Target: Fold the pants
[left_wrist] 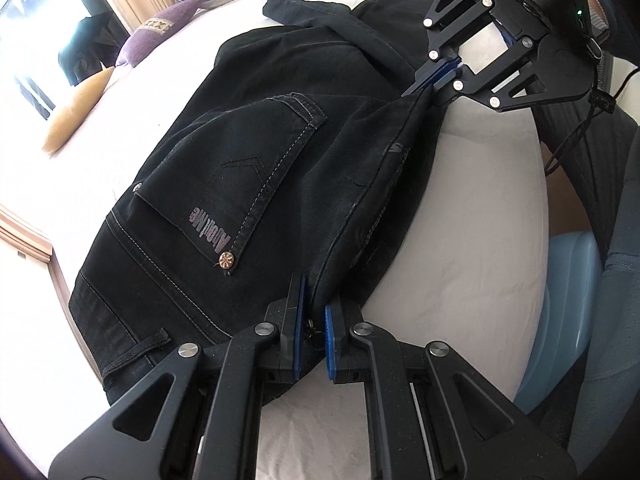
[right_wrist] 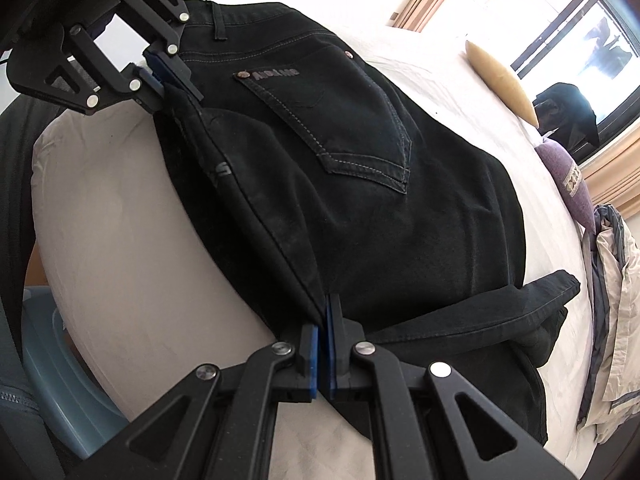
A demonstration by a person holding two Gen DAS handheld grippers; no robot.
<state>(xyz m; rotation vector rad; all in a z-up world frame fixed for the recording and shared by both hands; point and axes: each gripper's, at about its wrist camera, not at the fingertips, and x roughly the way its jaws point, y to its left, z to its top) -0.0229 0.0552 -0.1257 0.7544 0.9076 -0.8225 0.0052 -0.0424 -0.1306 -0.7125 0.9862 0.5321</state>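
Note:
Black jeans lie on the white bed with the back pocket facing up. A fold of the fabric is lifted and stretched taut between my two grippers near the bed's edge. My left gripper is shut on one end of this fold, its blue pads pressing the denim. My right gripper is shut on the other end, at the upper right of the left wrist view. The right wrist view shows the same jeans, with the right gripper pinching the hem below and the left gripper at the upper left.
A yellow pillow and a purple pillow lie on the far side of the bed, with a crumpled duvet beyond the trouser leg. A pale blue plastic tub stands on the floor by the bed's edge. A person's dark-clad leg is beside it.

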